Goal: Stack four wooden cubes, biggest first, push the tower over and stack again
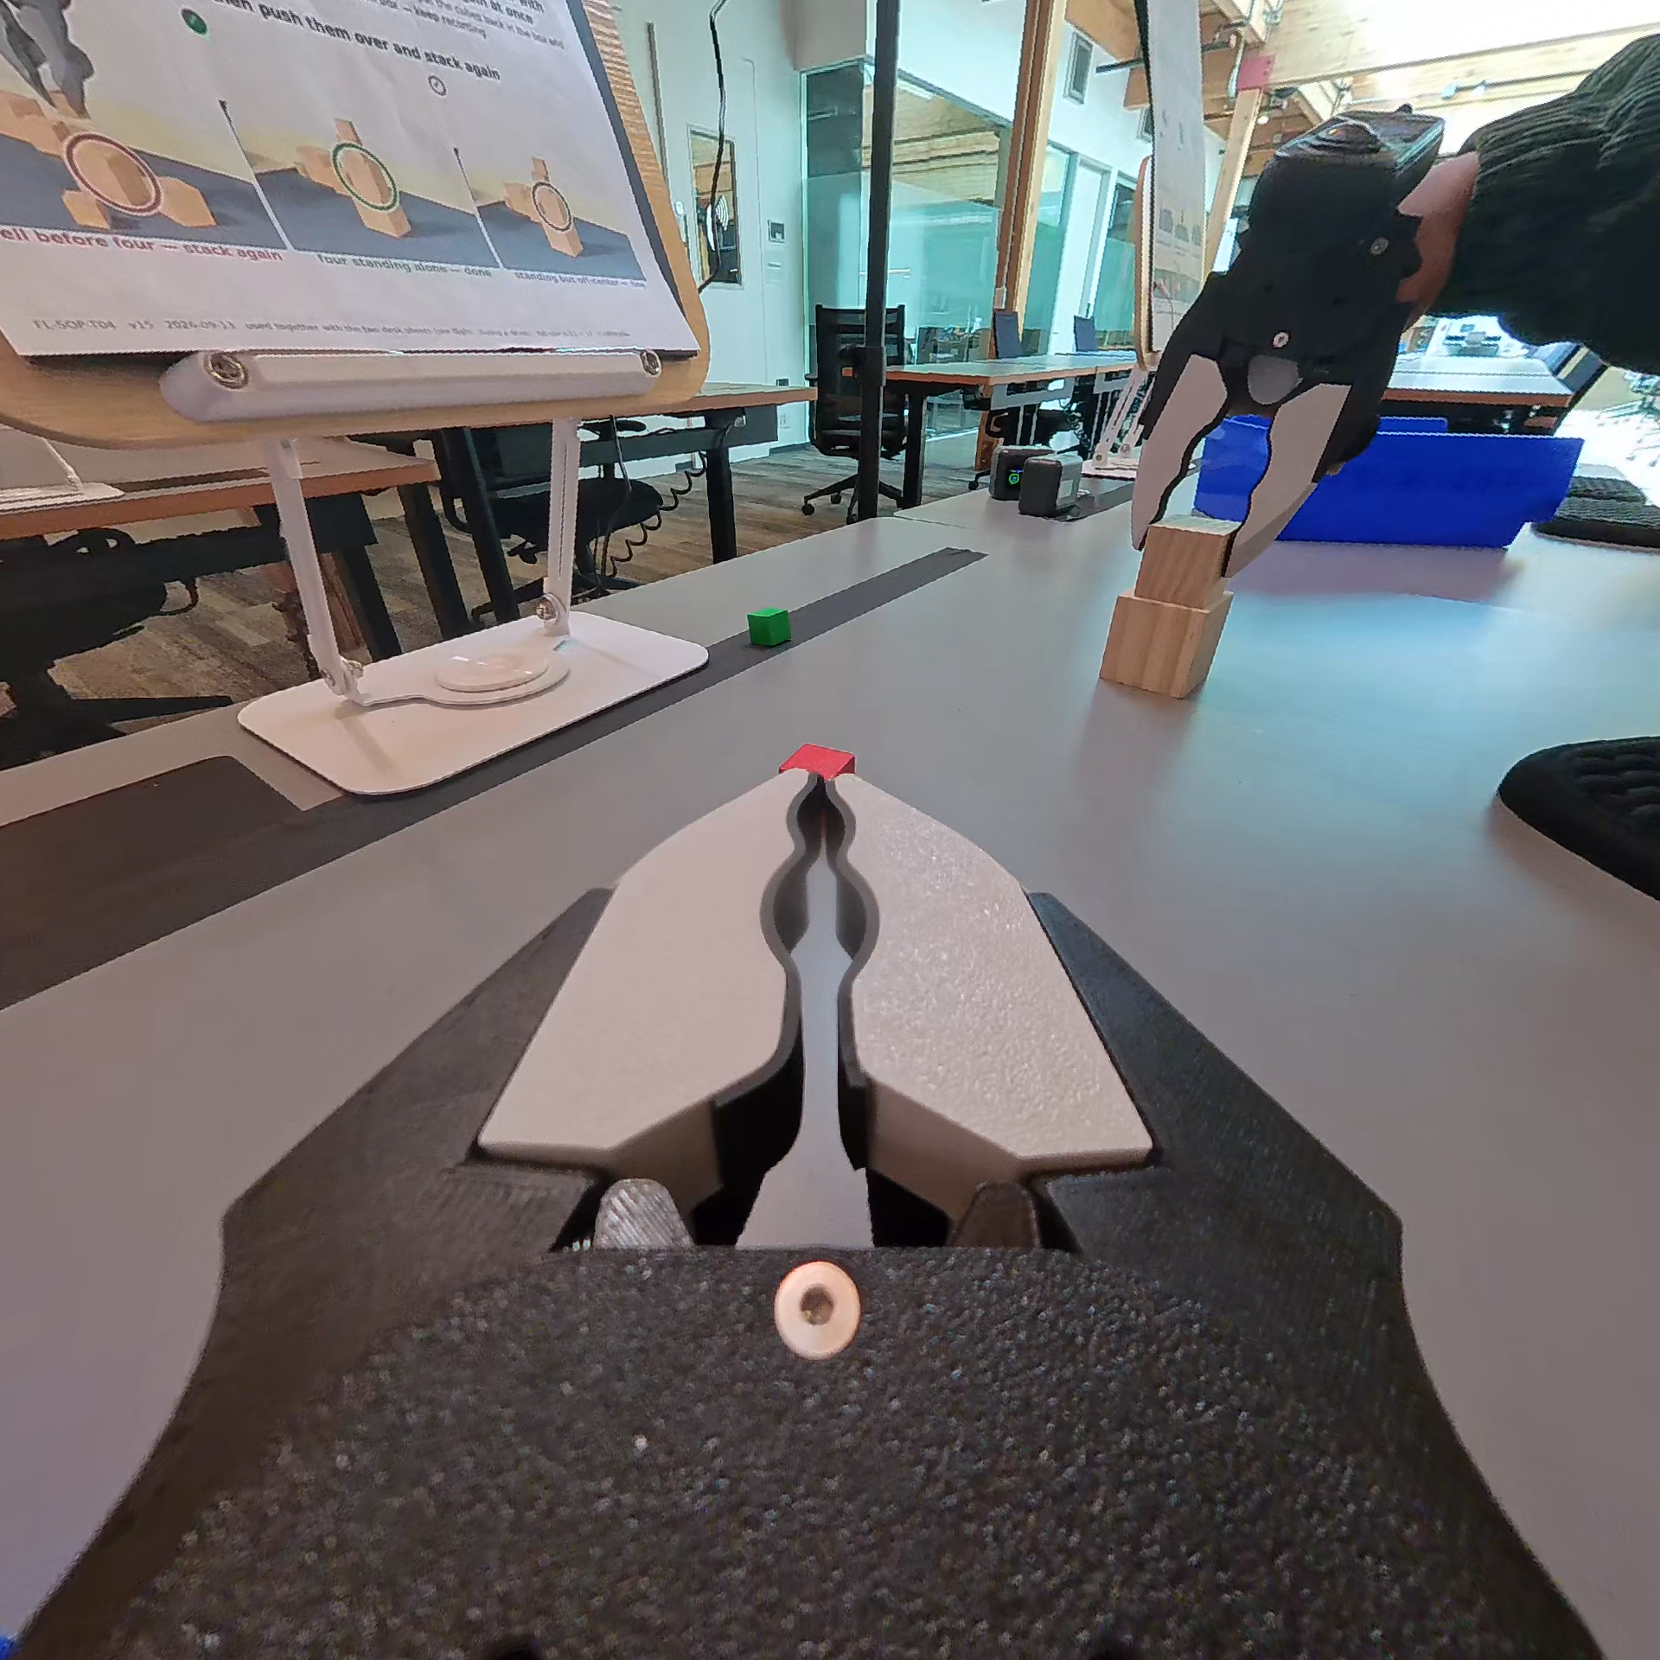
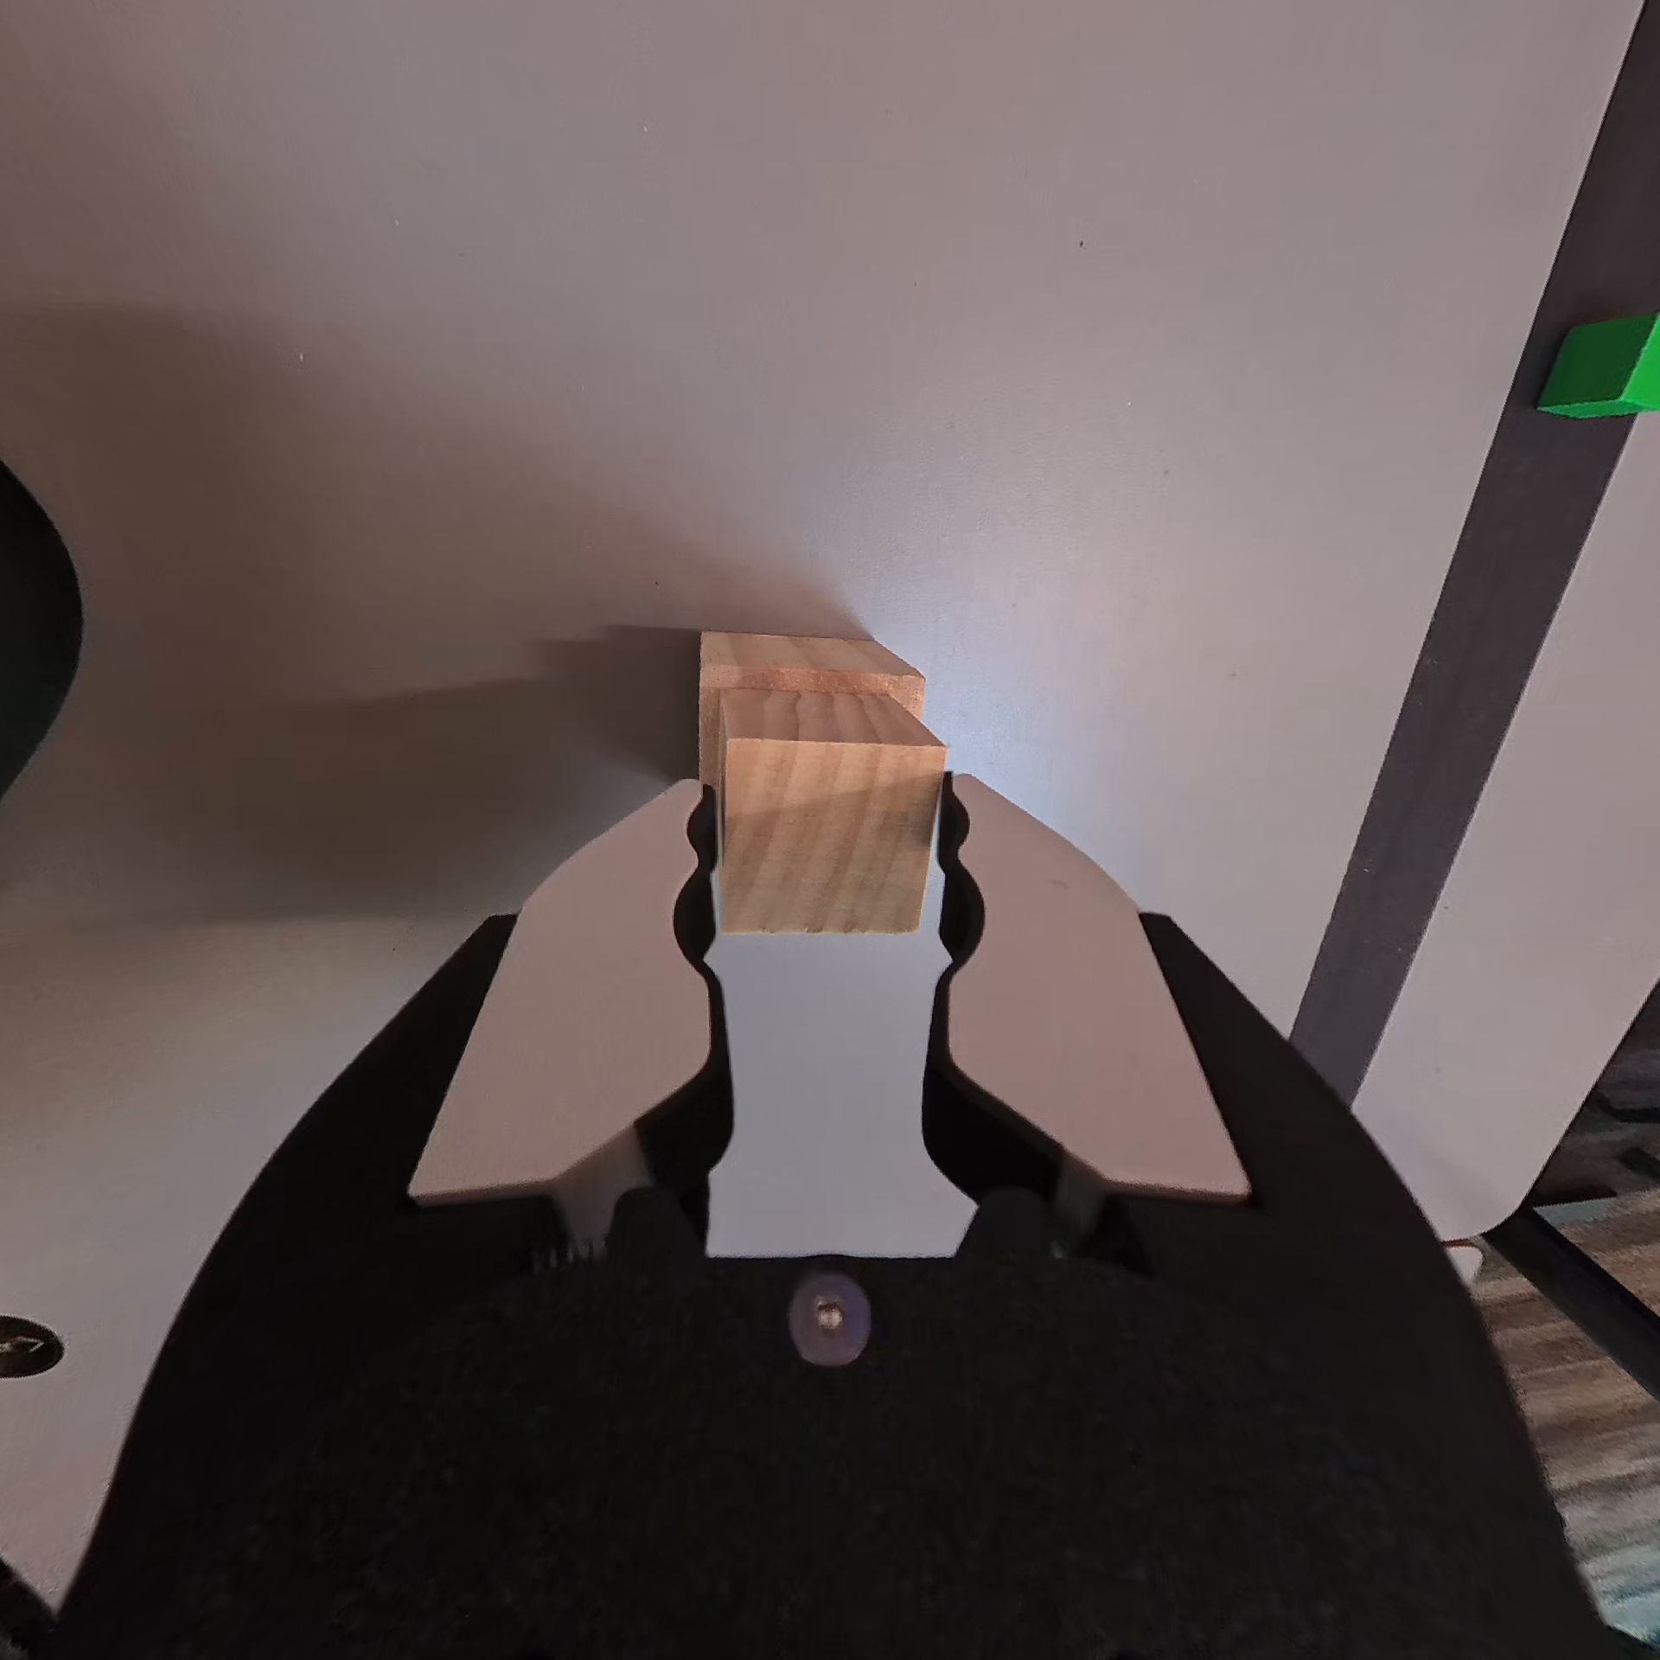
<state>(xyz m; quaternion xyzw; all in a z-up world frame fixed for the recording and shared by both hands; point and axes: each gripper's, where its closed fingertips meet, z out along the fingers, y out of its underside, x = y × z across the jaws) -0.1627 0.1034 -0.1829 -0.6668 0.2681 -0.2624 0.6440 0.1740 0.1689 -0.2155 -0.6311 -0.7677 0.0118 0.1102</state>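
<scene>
Right gripper (image 2: 826, 808) points down, pads clamped on upper wooden cube (image 2: 831, 835), seated on lower wooden cube (image 2: 808, 660), slightly offset. Left gripper (image 1: 819, 783) closed, empty, low over table (image 1: 1078, 898), red cube (image 1: 817, 762) just beyond its tips.

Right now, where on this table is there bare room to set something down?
The widest bare patch of grey table lies between the red cube and the stacked wooden blocks. Another lies between the blocks and the black pad. It is crowded around the white stand base, the dark strip and the green cube.
</scene>
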